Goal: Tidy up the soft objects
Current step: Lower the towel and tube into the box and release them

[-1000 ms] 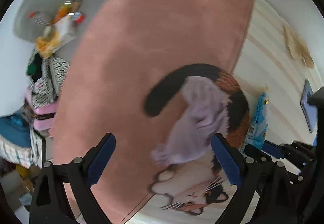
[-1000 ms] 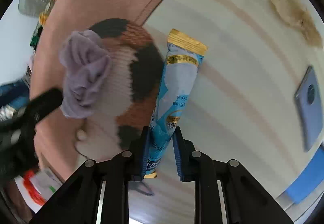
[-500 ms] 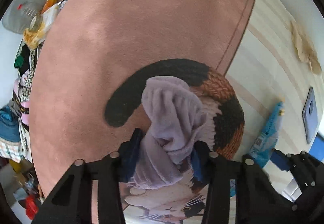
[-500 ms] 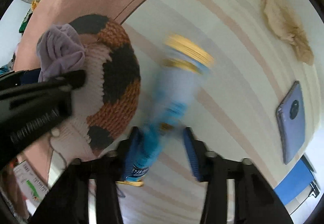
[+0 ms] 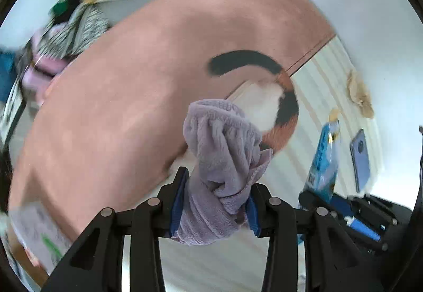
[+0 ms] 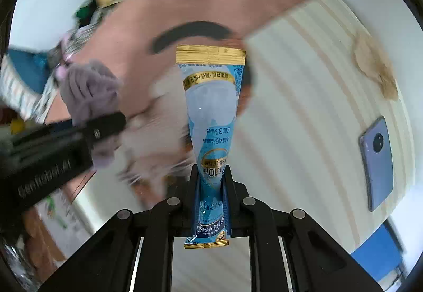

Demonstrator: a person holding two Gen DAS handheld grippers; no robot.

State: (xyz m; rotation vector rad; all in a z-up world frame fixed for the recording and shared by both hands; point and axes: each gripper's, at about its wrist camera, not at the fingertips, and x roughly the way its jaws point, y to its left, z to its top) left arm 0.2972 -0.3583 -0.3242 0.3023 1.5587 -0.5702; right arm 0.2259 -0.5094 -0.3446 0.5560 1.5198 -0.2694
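My left gripper (image 5: 215, 186) is shut on a lilac fluffy cloth (image 5: 224, 160) and holds it lifted above the pink rug (image 5: 119, 107). The cloth also shows at the left of the right wrist view (image 6: 90, 88), in the left gripper's fingers (image 6: 103, 128). My right gripper (image 6: 211, 175) is shut on a blue and gold snack pouch (image 6: 211, 112), which stands upright between the jaws. The pouch also shows at the right of the left wrist view (image 5: 323, 160). A calico cat-shaped mat (image 5: 280, 112) lies at the rug's edge.
A phone (image 6: 376, 162) lies on the pale striped floor (image 6: 304, 107). A tan cloth (image 6: 375, 67) lies further back. A pile of clothes and packets (image 5: 79, 17) sits at the far left beyond the rug. A blue object (image 6: 378, 252) is at the lower right.
The left gripper has closed on the lilac cloth and lifted it off the cat mat. The right gripper, briefly loosened, is shut again on the pouch and has raised it.
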